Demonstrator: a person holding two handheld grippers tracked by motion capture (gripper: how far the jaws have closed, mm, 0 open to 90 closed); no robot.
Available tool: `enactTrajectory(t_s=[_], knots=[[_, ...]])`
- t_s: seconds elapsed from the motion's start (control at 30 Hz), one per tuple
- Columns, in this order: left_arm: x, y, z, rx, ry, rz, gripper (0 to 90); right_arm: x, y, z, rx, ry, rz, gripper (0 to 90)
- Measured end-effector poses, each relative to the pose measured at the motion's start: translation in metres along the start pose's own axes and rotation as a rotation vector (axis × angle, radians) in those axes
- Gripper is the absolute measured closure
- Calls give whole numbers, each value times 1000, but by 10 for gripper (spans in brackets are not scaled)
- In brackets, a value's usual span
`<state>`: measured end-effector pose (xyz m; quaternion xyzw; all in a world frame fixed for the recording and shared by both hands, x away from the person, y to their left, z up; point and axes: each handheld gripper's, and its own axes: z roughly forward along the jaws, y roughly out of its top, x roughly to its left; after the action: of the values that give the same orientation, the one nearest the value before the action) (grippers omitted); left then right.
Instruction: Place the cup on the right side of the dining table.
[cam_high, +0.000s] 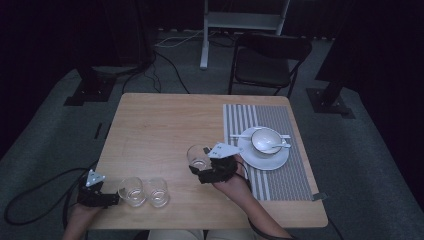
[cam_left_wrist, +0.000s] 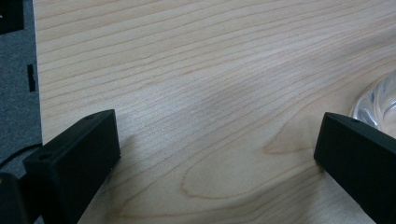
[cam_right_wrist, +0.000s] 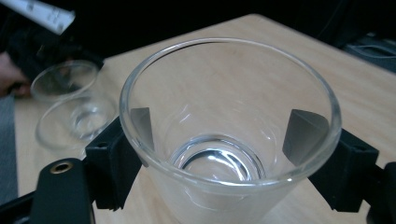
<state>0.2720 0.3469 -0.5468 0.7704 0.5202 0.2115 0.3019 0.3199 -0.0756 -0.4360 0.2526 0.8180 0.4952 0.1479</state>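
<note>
Writing appears on no glass; marks on the grey plates are too small to read. Right gripper pinches a glass near mid-table. Left gripper stands spread over bare wood, beside two glasses near the table front edge.

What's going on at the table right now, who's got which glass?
The right gripper is clamped on a clear glass, upright near the table's middle. The left gripper sits open at the near left edge, beside two more glasses but holding nothing. A bowl with a spoon sits on a plate on the striped placemat.
</note>
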Motion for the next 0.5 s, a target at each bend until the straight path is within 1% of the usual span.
enactTrajectory(t_s=[0.07,0.1,0.17,0.2,0.23,0.37,0.4,0.5], knots=[[0,0,0,0,1,2,6,-6,5,-3,-11,-8,11,200],[0,0,0,0,1,1,6,-9,8,-5,-20,-22,12,200],[0,0,0,0,1,1,6,-12,10,-6,-17,-25,14,200],[0,0,0,0,0,1,6,-15,13,-8,-23,-34,19,200],[0,0,0,0,0,1,5,-23,19,-11,-29,-50,20,200],[0,0,0,0,1,1,6,-41,29,-17,-57,-83,49,200],[0,0,0,0,1,1,6,-46,32,-19,-56,-93,56,200],[0,0,0,0,1,1,6,-64,39,-23,-68,-127,83,200]])
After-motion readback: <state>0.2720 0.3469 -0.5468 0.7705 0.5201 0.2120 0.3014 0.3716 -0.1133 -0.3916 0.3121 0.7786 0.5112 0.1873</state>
